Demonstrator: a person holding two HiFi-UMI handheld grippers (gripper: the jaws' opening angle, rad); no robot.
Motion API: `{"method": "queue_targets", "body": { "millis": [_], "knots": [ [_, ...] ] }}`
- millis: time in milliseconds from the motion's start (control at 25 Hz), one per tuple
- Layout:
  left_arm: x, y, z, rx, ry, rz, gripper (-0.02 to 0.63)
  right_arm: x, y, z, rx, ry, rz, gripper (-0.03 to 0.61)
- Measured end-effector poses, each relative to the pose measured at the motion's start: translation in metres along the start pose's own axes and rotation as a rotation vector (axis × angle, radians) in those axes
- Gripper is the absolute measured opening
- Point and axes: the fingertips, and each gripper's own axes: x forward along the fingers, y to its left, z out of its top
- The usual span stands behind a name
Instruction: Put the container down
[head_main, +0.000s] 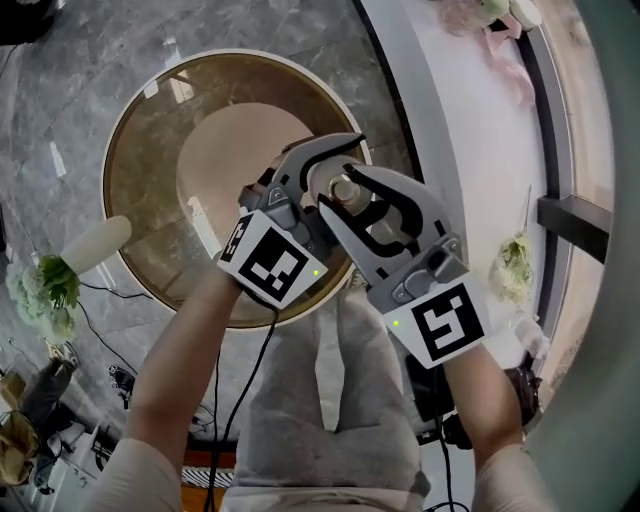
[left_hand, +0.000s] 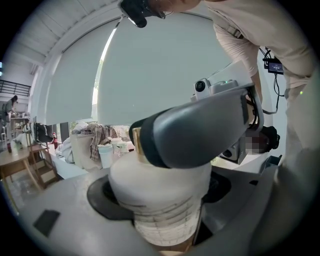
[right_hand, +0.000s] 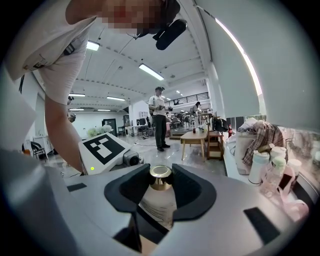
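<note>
Left: your left gripper (left_hand: 161, 193), jaws clamped on the printed white body of the container (left_hand: 162, 220). Centre: the container, held between both grippers over the right part of the round glass table (head_main: 150, 190), just inside its right edge. It is roughly upright, long axis vertical, gold cap (right_hand: 160, 176) pointing up. Right: your right gripper (right_hand: 161, 182), jaws closed on that cap.
</note>
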Motion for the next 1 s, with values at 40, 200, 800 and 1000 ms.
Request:
{"method": "queue_targets", "body": {
  "millis": [40, 200, 800, 1000],
  "knots": [
    [0.003, 0.0, -0.006, -0.002, -0.002, -0.002, 0.356, 0.002, -0.002, -0.007, 0.001, 0.004, 0.0, 0.137],
    [0.013, -0.003, -0.032, 0.003, 0.005, -0.003, 0.356, 0.007, -0.007, -0.034, 0.008, 0.021, 0.003, 0.137],
    [0.024, -0.006, -0.095, 0.005, 0.104, -0.007, 0.356, 0.028, -0.012, -0.087, 0.031, 0.03, 0.016, 0.137],
    [0.023, -0.01, -0.113, -0.025, 0.173, -0.039, 0.356, 0.035, -0.011, -0.099, 0.037, 0.064, 0.001, 0.135]
  ]
}}
